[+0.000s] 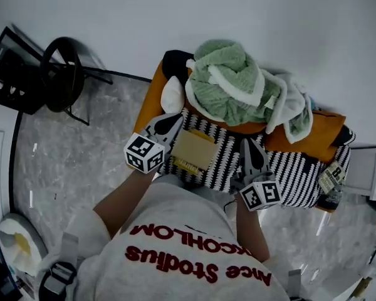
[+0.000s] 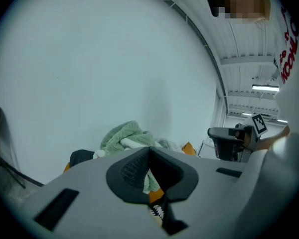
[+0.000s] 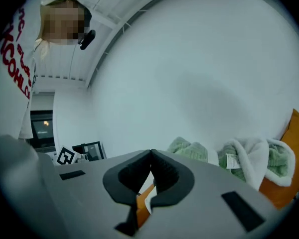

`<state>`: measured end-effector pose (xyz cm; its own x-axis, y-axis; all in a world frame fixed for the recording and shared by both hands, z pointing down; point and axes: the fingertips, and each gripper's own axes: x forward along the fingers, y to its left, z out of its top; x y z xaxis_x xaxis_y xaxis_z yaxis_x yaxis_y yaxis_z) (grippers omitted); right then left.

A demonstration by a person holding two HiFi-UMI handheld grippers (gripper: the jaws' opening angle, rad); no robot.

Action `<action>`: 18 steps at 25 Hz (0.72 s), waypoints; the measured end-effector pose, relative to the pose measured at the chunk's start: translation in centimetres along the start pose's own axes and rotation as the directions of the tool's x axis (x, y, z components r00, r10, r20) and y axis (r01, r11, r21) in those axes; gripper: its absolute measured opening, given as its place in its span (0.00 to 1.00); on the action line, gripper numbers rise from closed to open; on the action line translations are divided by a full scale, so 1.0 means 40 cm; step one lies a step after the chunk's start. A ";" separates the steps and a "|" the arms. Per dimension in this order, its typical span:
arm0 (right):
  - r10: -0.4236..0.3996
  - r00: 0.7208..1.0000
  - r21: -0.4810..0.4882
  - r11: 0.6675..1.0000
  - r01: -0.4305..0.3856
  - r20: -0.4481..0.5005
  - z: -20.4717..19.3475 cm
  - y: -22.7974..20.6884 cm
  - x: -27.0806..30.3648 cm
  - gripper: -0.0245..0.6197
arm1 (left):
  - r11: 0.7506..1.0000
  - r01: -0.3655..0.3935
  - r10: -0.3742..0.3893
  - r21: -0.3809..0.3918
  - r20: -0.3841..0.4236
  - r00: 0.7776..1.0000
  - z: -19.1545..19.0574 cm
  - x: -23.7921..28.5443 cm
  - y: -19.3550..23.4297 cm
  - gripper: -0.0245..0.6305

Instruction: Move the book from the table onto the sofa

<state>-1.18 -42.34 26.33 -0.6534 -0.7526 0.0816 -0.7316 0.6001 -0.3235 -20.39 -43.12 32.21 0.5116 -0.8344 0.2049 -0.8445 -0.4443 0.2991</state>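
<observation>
Book (image 1: 193, 149) lies flat on the striped blanket (image 1: 288, 168) covering the sofa (image 1: 149, 102), with the left tool (image 1: 171, 123) just beside its left edge and the right tool (image 1: 247, 146) near its right, both pressed together on nothing.

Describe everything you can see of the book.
The book is a tan rectangle with a darker yellowish strip along its near edge, closed and lying flat on the black-and-white striped cover of the sofa, near the green blanket. Nothing lies on it; the left gripper and right gripper, both shut and empty, flank it.
</observation>
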 end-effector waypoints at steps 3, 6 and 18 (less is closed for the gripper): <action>0.020 1.000 -0.028 0.999 -0.020 0.019 0.047 0.037 -0.013 0.08 | 1.000 0.008 -0.009 0.013 0.040 0.999 0.045 -0.039 -0.034 0.06; 0.038 0.998 -0.048 0.998 -0.035 0.051 0.083 0.064 -0.033 0.08 | 0.999 0.009 -0.012 0.032 0.080 0.997 0.083 -0.077 -0.063 0.06; 0.047 0.995 -0.095 0.995 -0.039 0.088 0.123 0.096 -0.113 0.08 | 0.993 -0.015 -0.005 0.116 0.175 0.985 0.164 -0.163 -0.119 0.06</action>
<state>-0.08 -37.96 20.07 -0.6675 -0.7445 -0.0169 -0.7210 0.6518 -0.2351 -20.76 -37.71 23.33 0.4804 -0.8763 0.0369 -0.8650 -0.4664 0.1853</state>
